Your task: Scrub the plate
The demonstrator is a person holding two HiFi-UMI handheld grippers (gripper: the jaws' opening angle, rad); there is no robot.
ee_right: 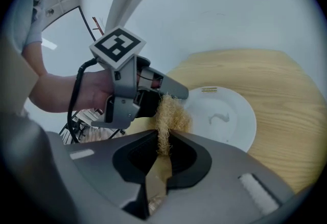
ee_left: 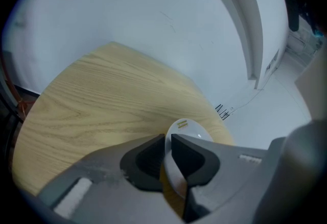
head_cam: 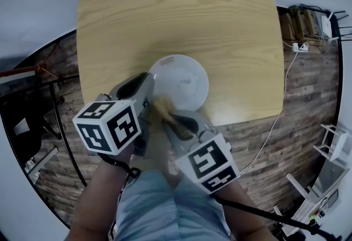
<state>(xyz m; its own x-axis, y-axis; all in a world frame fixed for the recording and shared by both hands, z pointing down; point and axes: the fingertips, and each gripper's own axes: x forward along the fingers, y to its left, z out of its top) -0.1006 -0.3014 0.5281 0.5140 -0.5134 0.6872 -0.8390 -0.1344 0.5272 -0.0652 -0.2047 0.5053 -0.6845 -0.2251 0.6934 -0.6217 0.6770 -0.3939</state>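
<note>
Right hand-held gripper (ee_right: 163, 138) pinches a straw-coloured scrubber (ee_right: 172, 114); left hand-held gripper (ee_left: 167, 138) clamps the half-hidden plate (ee_left: 185, 127) by its rim.

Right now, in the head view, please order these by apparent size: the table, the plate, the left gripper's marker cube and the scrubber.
1. table
2. plate and marker cube: these look alike, and the cube is nearer the camera, so I do not rank them.
3. scrubber, partly hidden
</note>
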